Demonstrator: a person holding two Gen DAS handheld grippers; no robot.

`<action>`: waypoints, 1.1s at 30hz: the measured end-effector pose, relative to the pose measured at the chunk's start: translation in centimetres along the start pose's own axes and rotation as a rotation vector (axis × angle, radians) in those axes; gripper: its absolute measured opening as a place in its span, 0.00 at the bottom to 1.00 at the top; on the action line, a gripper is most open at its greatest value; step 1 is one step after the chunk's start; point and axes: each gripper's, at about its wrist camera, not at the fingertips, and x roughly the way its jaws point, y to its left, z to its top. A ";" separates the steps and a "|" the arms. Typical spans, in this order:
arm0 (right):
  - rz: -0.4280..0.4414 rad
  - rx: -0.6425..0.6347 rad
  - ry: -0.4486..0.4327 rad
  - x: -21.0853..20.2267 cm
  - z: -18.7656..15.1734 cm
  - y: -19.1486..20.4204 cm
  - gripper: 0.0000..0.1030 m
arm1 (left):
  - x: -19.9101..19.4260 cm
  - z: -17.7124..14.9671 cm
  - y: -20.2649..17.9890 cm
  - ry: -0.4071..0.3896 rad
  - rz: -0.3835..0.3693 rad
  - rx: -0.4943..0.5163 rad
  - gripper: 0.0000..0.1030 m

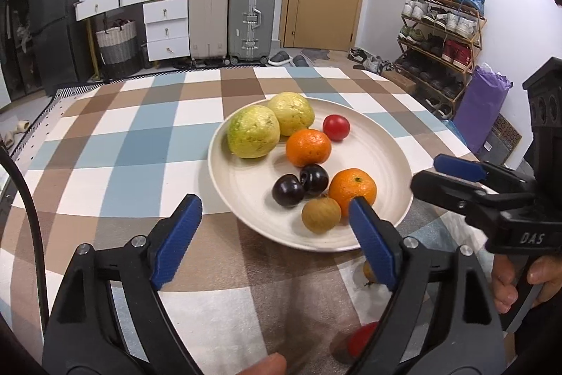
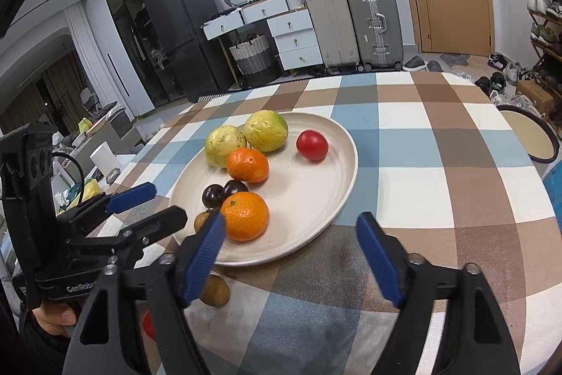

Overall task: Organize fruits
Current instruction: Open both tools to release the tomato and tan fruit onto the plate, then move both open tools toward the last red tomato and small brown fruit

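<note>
A table covered in a checked cloth of blue, brown and white squares (image 2: 421, 143) carries a round cream plate (image 2: 316, 199) holding fruit. Two pieces lie on the cloth itself — a small brown fruit (image 2: 216, 292) just beside the plate's near rim, and a red fruit (image 1: 361, 338) nearer the table's edge.

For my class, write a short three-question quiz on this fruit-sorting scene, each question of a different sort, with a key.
1. True or false: the round cream plate holds two bright orange mandarins, the nearer and the farther.
2. Multiple choice: the small brown round fruit off the plate lies on A) the checked tablecloth, B) the floor, C) a drawer.
3. Fill in: both the left gripper and the right gripper have their blue-padded jaws ____.

Key: 1 true. 2 A; it sits just in front of the plate's near rim. 3 open; neither holds any fruit.
</note>
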 end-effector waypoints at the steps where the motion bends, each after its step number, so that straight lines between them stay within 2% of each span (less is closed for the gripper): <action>1: 0.000 -0.004 -0.014 -0.3 0.0 0.1 0.86 | -0.1 0.0 0.1 0.002 0.000 -0.001 0.84; 3: 0.009 -0.010 -0.028 -0.5 0.0 0.2 0.88 | -0.3 -0.1 0.2 0.005 -0.001 -0.009 0.89; 5: 0.015 -0.016 -0.034 -0.6 0.0 0.3 0.92 | -0.7 -0.2 0.5 0.000 0.001 -0.018 0.99; 9: 0.020 -0.042 -0.017 -0.6 -0.1 0.5 0.94 | -1.5 -0.2 0.6 -0.014 -0.003 -0.018 0.99; 10: 0.019 -0.043 -0.016 -0.6 -0.2 0.5 0.99 | -1.6 -0.2 0.6 -0.019 -0.004 -0.018 0.99; 11: 0.022 -0.044 -0.015 -0.6 -0.2 0.5 1.00 | -1.7 -0.2 0.6 -0.020 0.000 -0.018 0.99; 24: 0.022 -0.051 -0.006 -1.1 -0.4 0.4 1.00 | -1.8 -0.5 0.4 -0.006 -0.001 -0.022 0.99; 33: 0.035 -0.071 -0.003 -1.3 -0.6 1.0 1.00 | -3.4 -1.7 -0.8 0.004 -0.009 0.007 0.99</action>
